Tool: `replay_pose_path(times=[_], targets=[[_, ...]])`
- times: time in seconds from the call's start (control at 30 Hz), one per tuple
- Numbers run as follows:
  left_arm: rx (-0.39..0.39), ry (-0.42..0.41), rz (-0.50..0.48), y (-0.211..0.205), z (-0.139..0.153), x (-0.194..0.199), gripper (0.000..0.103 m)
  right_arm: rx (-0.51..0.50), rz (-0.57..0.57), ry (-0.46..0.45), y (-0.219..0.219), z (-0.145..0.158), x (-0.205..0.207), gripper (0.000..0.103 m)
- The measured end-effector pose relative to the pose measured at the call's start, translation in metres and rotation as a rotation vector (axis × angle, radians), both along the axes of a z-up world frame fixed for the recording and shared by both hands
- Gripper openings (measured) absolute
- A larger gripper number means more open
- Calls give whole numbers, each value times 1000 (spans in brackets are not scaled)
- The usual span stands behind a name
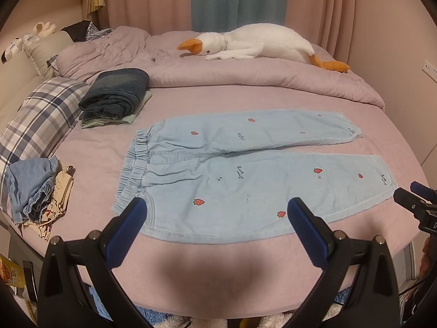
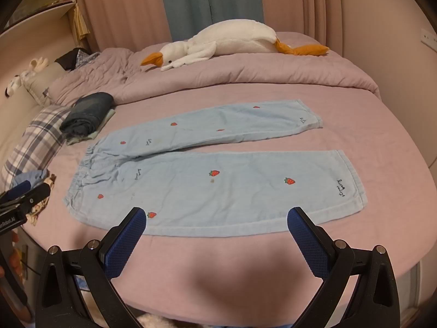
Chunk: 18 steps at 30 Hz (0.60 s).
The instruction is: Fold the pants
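Note:
Light blue pants [image 1: 232,175] with small strawberry prints lie spread flat on the pink bed, elastic waistband to the left and both legs running right, slightly apart. My left gripper [image 1: 217,213] hovers open over the near edge, close to the waist end, nothing between its blue pads. In the right wrist view the same pants [image 2: 218,180] lie ahead, and my right gripper [image 2: 217,222] stands open above the near leg's lower edge, toward the cuff end. Each gripper shows at the side of the other's view: right gripper [image 1: 418,202], left gripper [image 2: 24,194].
A folded dark garment stack [image 1: 114,93] sits behind the waistband. A plaid pillow [image 1: 38,120] and crumpled clothes [image 1: 35,188] lie at the left. A white goose plush [image 1: 259,43] rests on the bunched quilt [image 1: 245,73] at the back. The bed's front edge [image 1: 218,295] is just below me.

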<state>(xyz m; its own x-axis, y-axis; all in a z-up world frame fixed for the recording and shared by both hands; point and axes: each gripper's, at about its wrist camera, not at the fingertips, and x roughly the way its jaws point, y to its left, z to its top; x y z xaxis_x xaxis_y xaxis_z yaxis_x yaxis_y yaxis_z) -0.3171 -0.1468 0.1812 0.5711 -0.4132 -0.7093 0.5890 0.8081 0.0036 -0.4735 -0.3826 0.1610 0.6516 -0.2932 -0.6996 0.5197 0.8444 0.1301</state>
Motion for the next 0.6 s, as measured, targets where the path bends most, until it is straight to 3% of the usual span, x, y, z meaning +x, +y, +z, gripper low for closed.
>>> replay_pose_path(times=[0.47, 0.6], targets=[[-2, 8, 0, 0, -2, 2, 103, 1, -1, 0, 0, 0, 0, 102], [-39, 27, -23, 1, -7, 8, 103, 19, 4, 8, -1, -1, 0, 102]])
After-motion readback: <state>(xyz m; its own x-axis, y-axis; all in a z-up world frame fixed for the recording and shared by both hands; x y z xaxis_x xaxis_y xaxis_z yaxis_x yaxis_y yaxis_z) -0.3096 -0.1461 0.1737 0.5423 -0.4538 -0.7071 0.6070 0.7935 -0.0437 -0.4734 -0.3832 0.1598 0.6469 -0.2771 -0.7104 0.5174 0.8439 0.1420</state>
